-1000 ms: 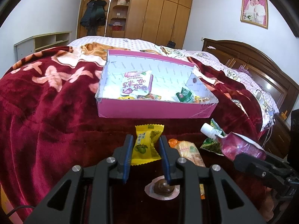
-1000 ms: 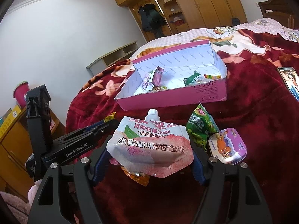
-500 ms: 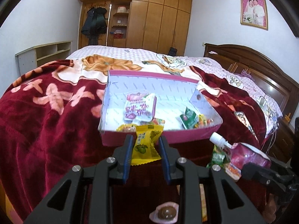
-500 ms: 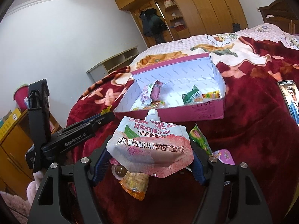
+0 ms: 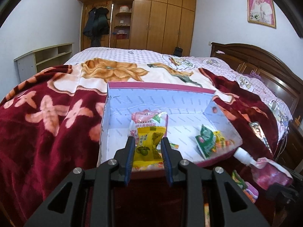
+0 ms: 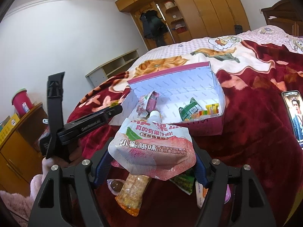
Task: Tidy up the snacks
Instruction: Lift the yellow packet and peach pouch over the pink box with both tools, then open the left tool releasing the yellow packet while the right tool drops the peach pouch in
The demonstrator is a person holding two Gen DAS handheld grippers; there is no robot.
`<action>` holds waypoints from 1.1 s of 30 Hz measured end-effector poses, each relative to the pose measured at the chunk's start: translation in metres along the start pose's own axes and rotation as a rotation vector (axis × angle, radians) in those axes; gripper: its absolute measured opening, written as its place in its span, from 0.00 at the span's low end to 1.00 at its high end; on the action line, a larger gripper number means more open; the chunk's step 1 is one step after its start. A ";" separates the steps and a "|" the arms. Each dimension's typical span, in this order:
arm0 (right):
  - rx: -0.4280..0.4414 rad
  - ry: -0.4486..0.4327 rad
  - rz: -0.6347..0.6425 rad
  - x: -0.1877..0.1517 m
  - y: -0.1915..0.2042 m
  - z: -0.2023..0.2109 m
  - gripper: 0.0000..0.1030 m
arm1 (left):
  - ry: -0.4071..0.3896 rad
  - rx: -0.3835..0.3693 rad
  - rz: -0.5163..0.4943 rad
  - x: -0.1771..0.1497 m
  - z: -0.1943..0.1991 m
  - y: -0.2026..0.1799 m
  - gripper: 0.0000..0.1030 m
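The left gripper [image 5: 148, 152] pinches a yellow candy packet [image 5: 149, 147] above the near wall of the pink box [image 5: 191, 92] on the red blanket [image 5: 47, 132]. Inside the box lie a pink-white bag [image 5: 151, 118] and a green packet [image 5: 205, 141]. A pink spout pouch [image 5: 265, 172] appears at right.

"水蜜桃味" on peach pouch [image 6: 152, 147]
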State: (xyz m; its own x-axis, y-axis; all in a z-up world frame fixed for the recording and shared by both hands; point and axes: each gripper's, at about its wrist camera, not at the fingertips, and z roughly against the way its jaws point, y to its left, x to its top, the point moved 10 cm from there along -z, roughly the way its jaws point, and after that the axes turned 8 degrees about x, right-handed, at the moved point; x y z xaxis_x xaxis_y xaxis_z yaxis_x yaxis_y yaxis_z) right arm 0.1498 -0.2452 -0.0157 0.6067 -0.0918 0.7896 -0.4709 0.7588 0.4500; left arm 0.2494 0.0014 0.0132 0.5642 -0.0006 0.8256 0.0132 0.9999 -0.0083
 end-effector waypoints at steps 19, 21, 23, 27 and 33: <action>-0.030 0.021 0.007 0.026 -0.019 -0.026 0.72 | 0.123 0.035 -0.013 -0.022 -0.059 0.003 0.43; -0.043 0.029 0.007 0.029 -0.023 -0.031 0.72 | 0.137 0.038 -0.017 -0.025 -0.061 0.003 0.48; -0.062 0.044 0.012 0.034 -0.026 -0.037 0.72 | 0.151 0.050 -0.030 -0.026 -0.062 0.002 0.49; -0.123 0.105 0.039 0.049 -0.038 -0.053 0.72 | 0.211 0.054 -0.034 -0.027 -0.065 0.002 0.50; -0.133 0.219 0.010 0.064 -0.055 -0.084 0.72 | 0.293 0.041 -0.020 -0.030 -0.069 0.004 0.50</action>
State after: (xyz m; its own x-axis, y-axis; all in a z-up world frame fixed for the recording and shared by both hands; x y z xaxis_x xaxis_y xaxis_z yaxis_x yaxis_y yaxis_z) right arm 0.2683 -0.2381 -0.0254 0.7334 0.0469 0.6781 -0.3981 0.8383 0.3725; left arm 0.2894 0.0040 -0.0502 0.7788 -0.0184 0.6269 -0.0034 0.9994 0.0336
